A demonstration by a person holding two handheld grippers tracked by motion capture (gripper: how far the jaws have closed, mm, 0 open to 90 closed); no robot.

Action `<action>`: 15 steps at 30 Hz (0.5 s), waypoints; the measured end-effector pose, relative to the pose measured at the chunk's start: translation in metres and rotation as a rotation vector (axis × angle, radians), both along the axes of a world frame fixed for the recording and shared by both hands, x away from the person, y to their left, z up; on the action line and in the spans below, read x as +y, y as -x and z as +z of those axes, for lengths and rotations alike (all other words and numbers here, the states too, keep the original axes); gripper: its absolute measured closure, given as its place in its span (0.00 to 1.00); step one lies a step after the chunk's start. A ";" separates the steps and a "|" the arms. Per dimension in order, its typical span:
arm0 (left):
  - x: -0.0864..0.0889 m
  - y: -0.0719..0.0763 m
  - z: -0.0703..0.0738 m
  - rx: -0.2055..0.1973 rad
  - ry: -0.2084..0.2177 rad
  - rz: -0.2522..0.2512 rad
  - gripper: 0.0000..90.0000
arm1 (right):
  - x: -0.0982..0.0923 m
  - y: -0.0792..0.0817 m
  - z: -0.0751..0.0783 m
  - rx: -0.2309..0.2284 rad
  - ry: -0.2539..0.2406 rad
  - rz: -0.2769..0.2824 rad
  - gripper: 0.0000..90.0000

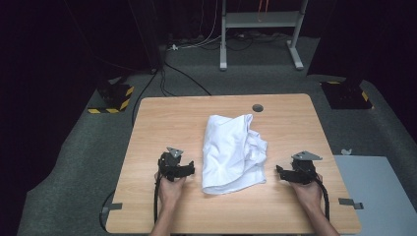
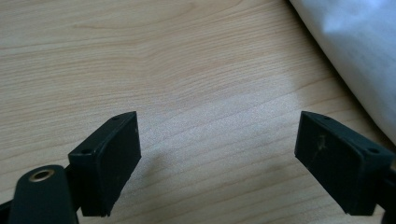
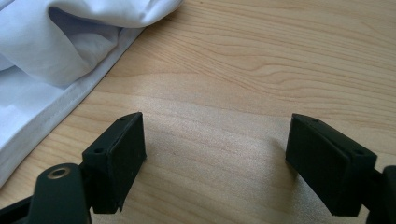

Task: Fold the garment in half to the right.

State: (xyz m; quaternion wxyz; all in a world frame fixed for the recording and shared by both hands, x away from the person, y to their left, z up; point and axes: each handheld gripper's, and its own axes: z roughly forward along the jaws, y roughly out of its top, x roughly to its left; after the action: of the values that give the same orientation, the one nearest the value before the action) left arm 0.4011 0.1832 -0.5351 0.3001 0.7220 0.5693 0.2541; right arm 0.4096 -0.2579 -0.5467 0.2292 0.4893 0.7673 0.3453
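A crumpled white cloth [image 1: 231, 153] lies in a heap on the middle of the wooden table [image 1: 162, 118]. My left gripper [image 1: 189, 169] rests low over the table just left of the cloth, jaws wide open with bare wood between them; the cloth's edge [image 2: 359, 51] shows at the upper right of the left gripper view. My right gripper [image 1: 279, 172] sits to the right of the cloth, also open and holding nothing. In the right gripper view the cloth's hemmed edge [image 3: 60, 60] lies at the upper left, apart from the jaws [image 3: 215, 154].
A dark round hole [image 1: 257, 107] sits in the table near its far edge. Beyond the table stand a white metal frame [image 1: 260, 29], cables on the grey floor, and yellow-black striped blocks [image 1: 115, 98]. A pale grey board [image 1: 378, 191] lies at the right.
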 end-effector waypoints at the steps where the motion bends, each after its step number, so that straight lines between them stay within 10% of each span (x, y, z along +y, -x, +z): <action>1: 0.000 0.000 -0.001 0.003 -0.001 0.002 0.16 | 0.000 0.000 0.000 0.000 0.000 0.001 0.21; 15: 0.007 0.001 -0.013 -0.027 0.024 0.031 0.13 | -0.001 -0.009 0.000 0.016 0.004 -0.014 0.13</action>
State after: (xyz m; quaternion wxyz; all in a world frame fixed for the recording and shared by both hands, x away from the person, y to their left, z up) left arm 0.4000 0.1907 -0.5484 0.3126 0.7058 0.5794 0.2616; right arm 0.4185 -0.2588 -0.5470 0.2263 0.4968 0.7664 0.3385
